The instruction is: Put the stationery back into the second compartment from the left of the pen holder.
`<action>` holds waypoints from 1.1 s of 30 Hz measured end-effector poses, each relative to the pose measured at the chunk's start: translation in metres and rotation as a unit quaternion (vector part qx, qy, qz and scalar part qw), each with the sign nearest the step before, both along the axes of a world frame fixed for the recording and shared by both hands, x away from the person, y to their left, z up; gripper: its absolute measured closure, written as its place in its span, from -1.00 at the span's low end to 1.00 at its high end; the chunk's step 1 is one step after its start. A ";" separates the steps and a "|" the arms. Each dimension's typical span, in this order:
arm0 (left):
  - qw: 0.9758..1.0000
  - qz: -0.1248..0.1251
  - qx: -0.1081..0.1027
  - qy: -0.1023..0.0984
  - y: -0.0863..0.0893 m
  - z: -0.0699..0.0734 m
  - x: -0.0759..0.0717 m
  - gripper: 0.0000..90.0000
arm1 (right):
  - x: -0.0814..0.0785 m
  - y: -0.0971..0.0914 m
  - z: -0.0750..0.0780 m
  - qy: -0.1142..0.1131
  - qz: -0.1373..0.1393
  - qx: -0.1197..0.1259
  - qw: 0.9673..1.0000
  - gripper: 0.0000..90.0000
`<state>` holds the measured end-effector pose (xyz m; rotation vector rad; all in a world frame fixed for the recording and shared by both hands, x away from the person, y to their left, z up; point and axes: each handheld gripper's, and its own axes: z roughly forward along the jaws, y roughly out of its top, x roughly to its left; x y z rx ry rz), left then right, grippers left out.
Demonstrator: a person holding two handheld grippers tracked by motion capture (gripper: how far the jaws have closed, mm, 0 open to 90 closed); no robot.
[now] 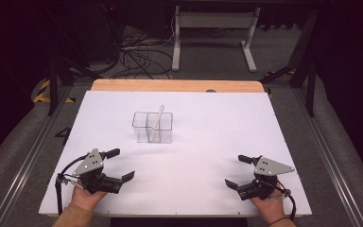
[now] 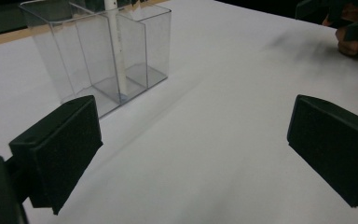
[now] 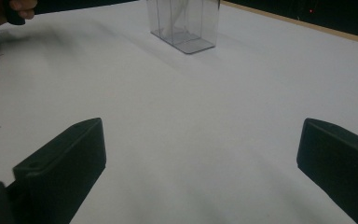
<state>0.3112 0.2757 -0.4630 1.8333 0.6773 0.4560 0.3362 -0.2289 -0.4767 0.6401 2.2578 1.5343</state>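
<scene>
A clear plastic holder [image 1: 152, 126] with several compartments stands at the middle of the white table cover [image 1: 203, 142]. A white pen [image 1: 158, 118] leans upright in it. My left gripper [image 1: 123, 164] rests near the front left edge, open and empty, pointing right. My right gripper [image 1: 235, 170] rests near the front right, open and empty, pointing left. In the left gripper view the holder [image 2: 140, 42] and pen [image 2: 116, 56] stand beyond the left gripper's [image 2: 196, 154] wide-apart jaws. In the right gripper view the holder [image 3: 186, 23] is far ahead of the right gripper [image 3: 200, 172].
A wooden table edge [image 1: 177, 85] runs along the far side of the cover. Behind it stand a white frame [image 1: 212, 33] and floor cables [image 1: 137, 56]. The other hand [image 2: 349, 42] is at the top right of the left gripper view.
</scene>
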 end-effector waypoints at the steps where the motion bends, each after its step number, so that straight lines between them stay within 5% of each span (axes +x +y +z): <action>1: 1.000 0.005 0.006 -0.001 0.000 -0.002 -0.001 -0.93 | 0.000 0.000 0.000 0.000 0.000 0.000 1.000 -0.96; 6: 1.000 0.009 -0.006 0.019 0.004 -0.011 -0.003 -0.95 | 0.000 -0.001 0.000 -0.001 0.001 -0.002 1.000 -0.96; 14: 1.000 0.022 0.013 0.016 0.013 -0.021 -0.015 -0.95 | 0.000 0.000 0.000 -0.001 0.002 -0.001 1.000 -0.96; 33: 0.999 0.032 -0.014 0.027 0.016 -0.019 -0.007 -0.95 | 0.000 0.000 0.000 -0.002 0.003 -0.004 1.000 -0.96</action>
